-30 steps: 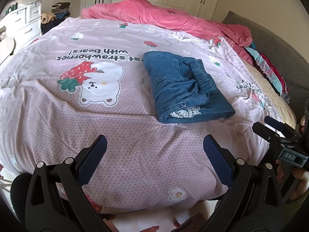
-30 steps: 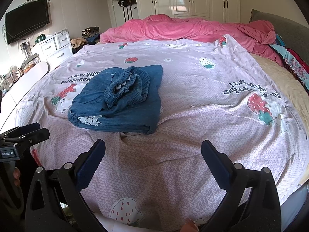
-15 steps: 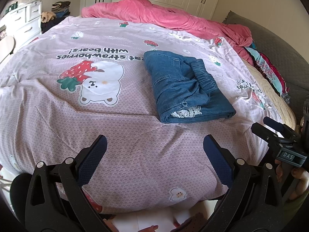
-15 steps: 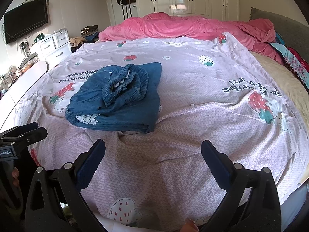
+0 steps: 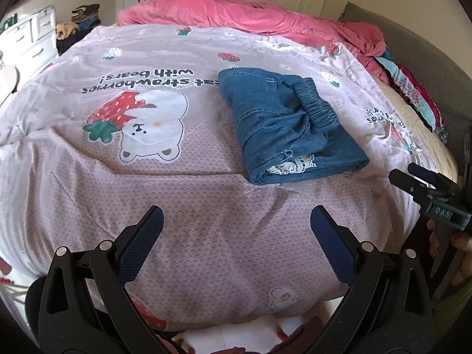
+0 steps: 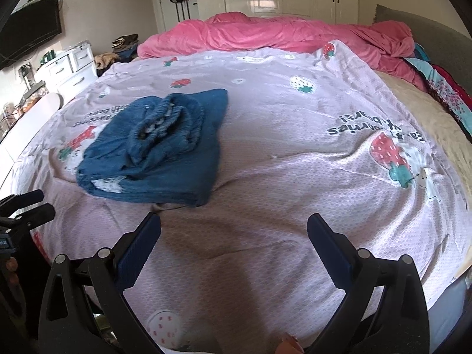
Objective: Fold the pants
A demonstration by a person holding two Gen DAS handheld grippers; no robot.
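Pink strawberry-print bed cover [image 5: 206,194] carries the folded pants [image 5: 289,124], so both wide-spread, empty tools, left tool [image 5: 236,230] and right tool [image 6: 234,236], should only flatten the bunched waistband [image 6: 168,118].

Bed [image 5: 419,124]: pink printed sheet [image 5: 206,206], folded denim pants [image 5: 283,126], pink duvet [image 5: 250,14].

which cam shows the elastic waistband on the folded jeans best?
Right wrist: the waistband faces the camera, its gathered opening visible atop the folded jeans. Left wrist shows the waistband only side-on, as a ruched strip.
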